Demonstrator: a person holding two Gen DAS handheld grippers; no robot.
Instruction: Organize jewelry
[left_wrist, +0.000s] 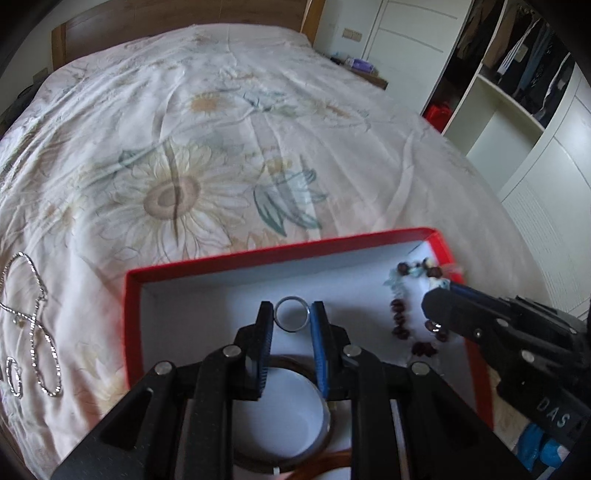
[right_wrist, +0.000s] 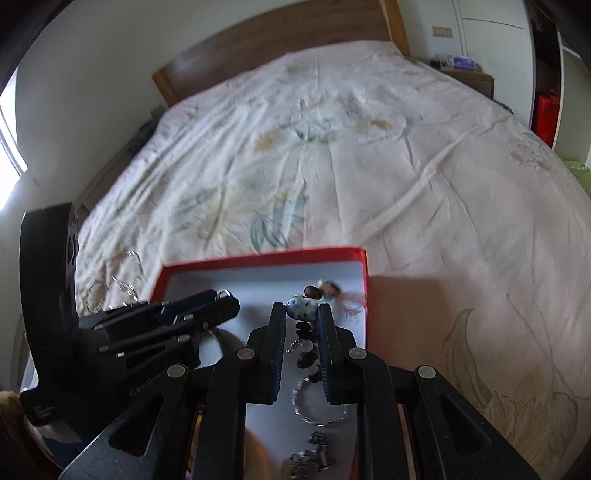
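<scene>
Two hand-held grippers work over a red box (left_wrist: 133, 295) with a white inside, which sits on a bed with a sunflower-print bedspread (left_wrist: 207, 122). The left gripper (left_wrist: 291, 314) pinches a silver ring (left_wrist: 291, 314) between its fingertips, holding it above the white floor of the box. Under its fingers lies a brown bangle (left_wrist: 295, 424). The right gripper (right_wrist: 302, 312) has closed its tips on a blue-spotted white bead (right_wrist: 302, 307) of a beaded bracelet (left_wrist: 400, 325), whose dark red-brown beads trail back between its fingers. Beneath it in the box lie a silver bracelet (right_wrist: 317, 408) and some small silver pieces (right_wrist: 310, 454), too blurred to name. To the left of the box, a silver chain necklace (left_wrist: 33, 325) lies in loops on the bedspread.
</scene>
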